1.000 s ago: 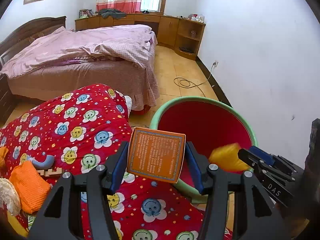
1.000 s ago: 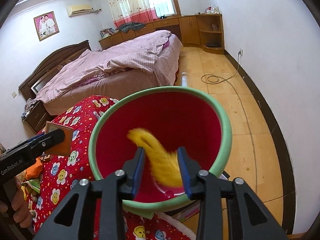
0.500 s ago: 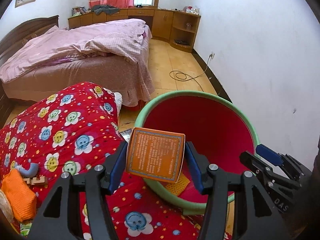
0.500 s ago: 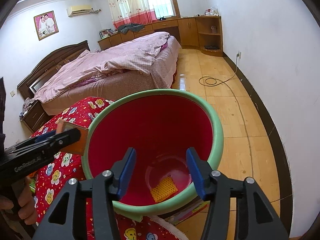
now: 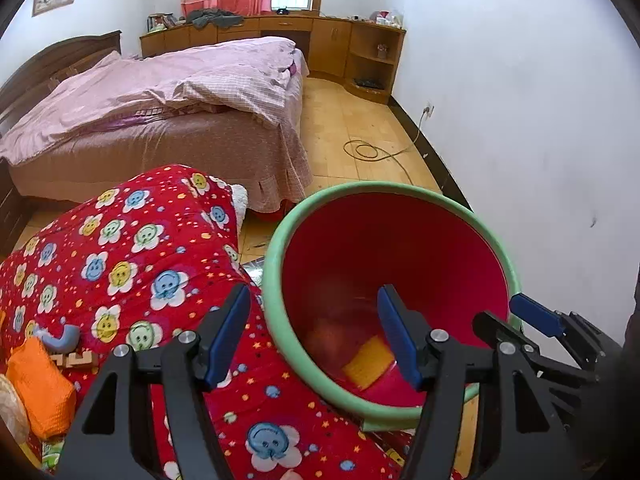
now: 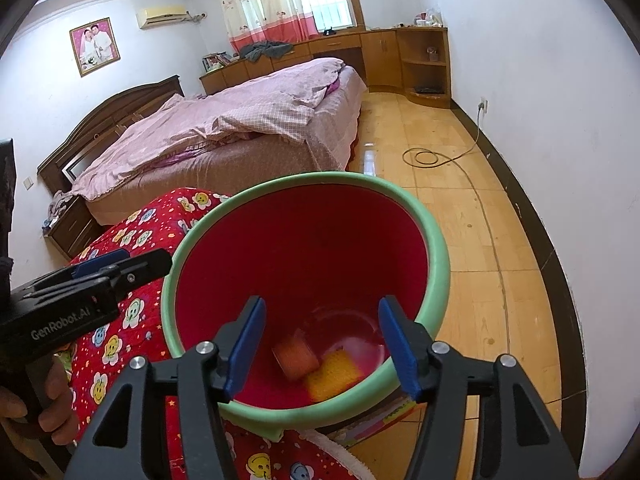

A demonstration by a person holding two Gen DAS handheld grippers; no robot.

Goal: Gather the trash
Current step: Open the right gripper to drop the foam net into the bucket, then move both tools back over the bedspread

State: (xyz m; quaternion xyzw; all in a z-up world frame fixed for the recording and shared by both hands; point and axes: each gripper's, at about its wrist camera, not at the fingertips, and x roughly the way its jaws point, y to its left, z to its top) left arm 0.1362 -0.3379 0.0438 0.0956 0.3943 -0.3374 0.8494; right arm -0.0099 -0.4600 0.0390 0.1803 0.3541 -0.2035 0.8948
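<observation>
A: Presently, the left hand-held gripper [image 5: 312, 334] is seen with its jaws opening and nothing between them; the right hand-held gripper [image 6: 320, 346] is likewise empty, its jaws opening a little further. Both are held over the red bin [image 6: 436, 264] with the green rim.

B: Noted. An orange box [image 6: 295, 354] is caught blurred near the bin floor, at about 9 o'clock of the yellow sponge [image 6: 334, 374], which lies flat on the bottom. The box appears not yet settled.

A: Risks to be logged. More trash is left on the red flowered blanket [image 5: 132, 256]: an orange cloth [image 5: 38, 388] at 8 o'clock in the left view, with a grey piece [image 5: 60, 338] just beside it. If the left hand-held gripper is swung back toward these carelessly, the bin rim could be clipped and the bin tipped, since it seems to stand right at the blanket's edge.

B: Agreed, as a judgement only. A soft cloth could also be pinched together with the blanket beneath it.

A: Differences from the earlier frames: the orange box was then clamped in the left hand-held gripper above the rim, and the sponge was held in the right one. Both have since been released, and the bin now fills more of the left view.
</observation>
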